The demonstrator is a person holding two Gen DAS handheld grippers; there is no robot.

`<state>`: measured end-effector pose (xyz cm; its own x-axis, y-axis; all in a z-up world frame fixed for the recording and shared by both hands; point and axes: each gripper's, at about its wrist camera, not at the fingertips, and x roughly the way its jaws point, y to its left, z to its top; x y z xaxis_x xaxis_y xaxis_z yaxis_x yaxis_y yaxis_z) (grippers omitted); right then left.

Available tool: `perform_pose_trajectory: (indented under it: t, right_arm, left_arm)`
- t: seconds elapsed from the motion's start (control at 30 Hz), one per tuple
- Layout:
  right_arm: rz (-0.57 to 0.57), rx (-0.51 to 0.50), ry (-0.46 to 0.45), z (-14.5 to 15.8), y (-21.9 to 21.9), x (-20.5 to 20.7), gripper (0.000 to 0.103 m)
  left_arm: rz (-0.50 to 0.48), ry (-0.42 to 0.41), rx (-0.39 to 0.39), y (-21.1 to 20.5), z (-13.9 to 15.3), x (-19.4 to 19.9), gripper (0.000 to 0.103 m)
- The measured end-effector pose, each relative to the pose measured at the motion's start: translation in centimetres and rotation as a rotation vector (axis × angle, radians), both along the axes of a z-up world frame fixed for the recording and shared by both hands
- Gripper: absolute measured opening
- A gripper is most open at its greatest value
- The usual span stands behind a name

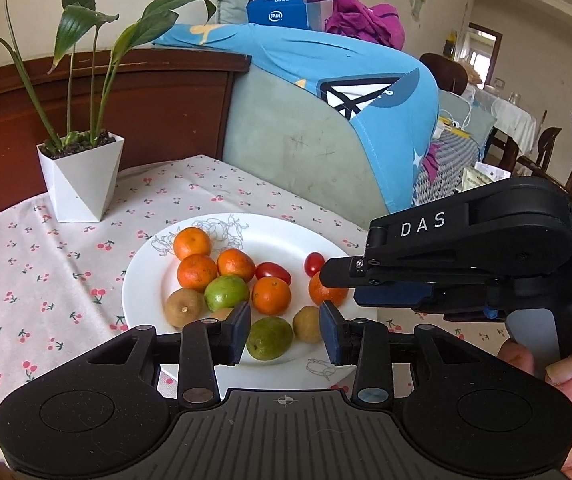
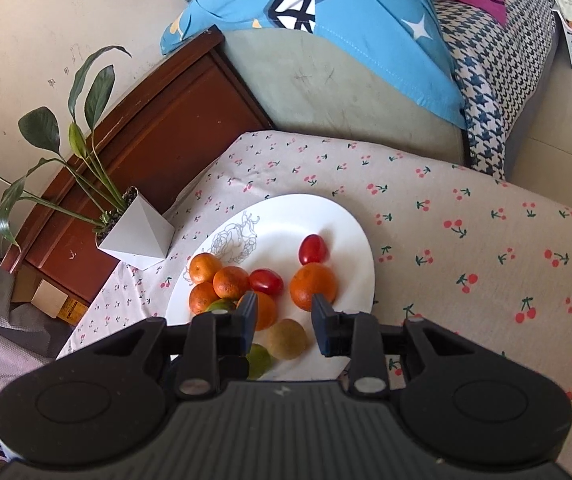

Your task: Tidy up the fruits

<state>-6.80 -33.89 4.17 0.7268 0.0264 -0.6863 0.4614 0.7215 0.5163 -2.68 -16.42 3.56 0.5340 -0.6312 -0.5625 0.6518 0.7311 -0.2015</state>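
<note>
As we hover both grippers over the white plate (image 1: 142,276) of mixed fruit, the left gripper (image 1: 286,330) and right gripper (image 2: 284,316) stand partly open and empty; we judge picking an orange (image 2: 313,286) comes next, needing a lower, centred reach.

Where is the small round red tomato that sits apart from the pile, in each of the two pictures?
Left wrist view: the round tomato sits right of centre on the white plate, just above an orange.
Right wrist view: the round tomato sits centre, far side of the plate.
Shared landmark: the white plant pot.
</note>
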Motion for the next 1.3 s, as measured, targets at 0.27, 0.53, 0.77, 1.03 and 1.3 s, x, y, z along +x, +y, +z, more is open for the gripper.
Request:
perform_pose_trajectory:
  t: [0.27,0.53,0.77,1.03,1.3]
  right_arm:
    - [-0.024,-0.036,0.011,1.1,0.0,-0.1,0.049]
    - [-0.032,-0.121,0.07,2.5,0.9,-0.5,0.072]
    - [-0.071,-0.148,0.152,3.1,1.6,-1.8,0.086]
    - [-0.079,-0.275,0.26,2.5,3.1,-2.7,0.093]
    - [-0.057,-0.32,0.303,1.6,3.8,-1.6,0.094]
  left_arm:
    - [0.068,0.02,0.06,0.9,1.3,0.1,0.078]
    - [0.13,0.091,0.154,2.2,2.8,0.4,0.09]
    - [0.178,0.132,0.235,3.3,3.7,0.9,0.095]
    - [0.238,0.188,0.314,3.2,2.6,2.1,0.096]
    - [0.298,0.241,0.324,3.2,2.0,3.2,0.096]
